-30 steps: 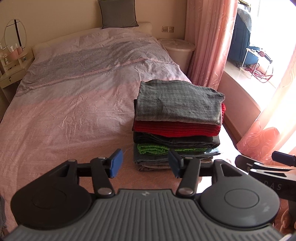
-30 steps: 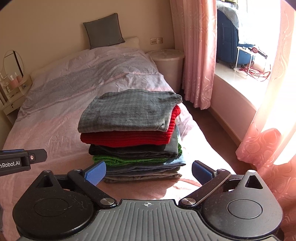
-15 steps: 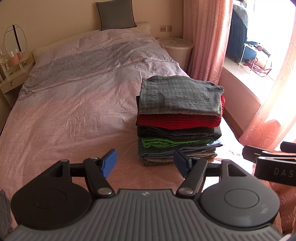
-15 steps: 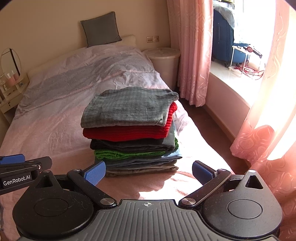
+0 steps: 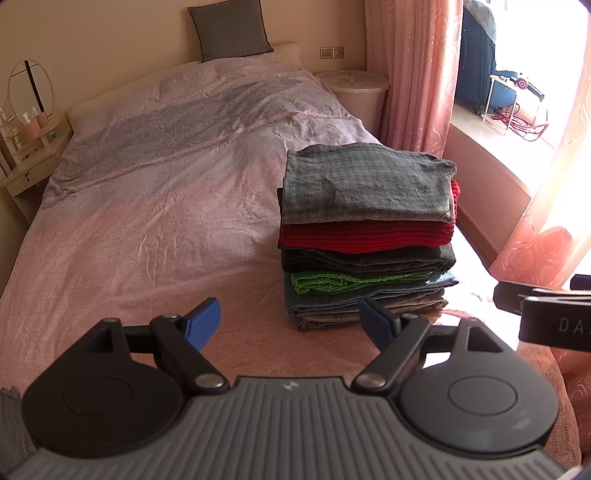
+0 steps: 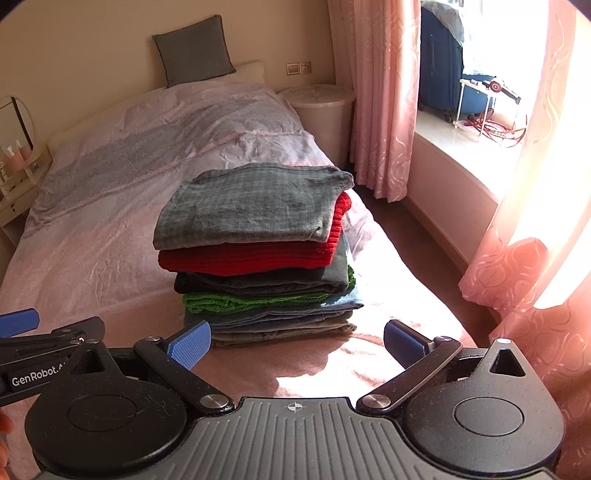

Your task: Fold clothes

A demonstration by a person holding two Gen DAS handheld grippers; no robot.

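Note:
A stack of folded clothes [image 5: 365,236] stands on the right side of the bed: a grey checked piece [image 5: 365,184] on top, then a red knit [image 5: 369,236], a dark piece, a green one [image 5: 332,282] and denim and beige layers. The stack also shows in the right wrist view [image 6: 258,254]. My left gripper [image 5: 290,319] is open and empty, a little back from the stack's lower left. My right gripper [image 6: 295,339] is open and empty, just in front of the stack's base. Each gripper's body shows at the edge of the other's view.
The bed [image 5: 147,206] has a pink and grey cover with a grey pillow [image 5: 231,27] at the head. A white round bin [image 5: 356,92] stands beside it. Pink curtains [image 5: 413,70] and a window ledge lie right. A small shelf with a mirror [image 5: 29,122] stands left.
Both grippers have drawn back from the stack, which now looks smaller and farther. The left gripper's fingers have spread wider. The stack has not moved.

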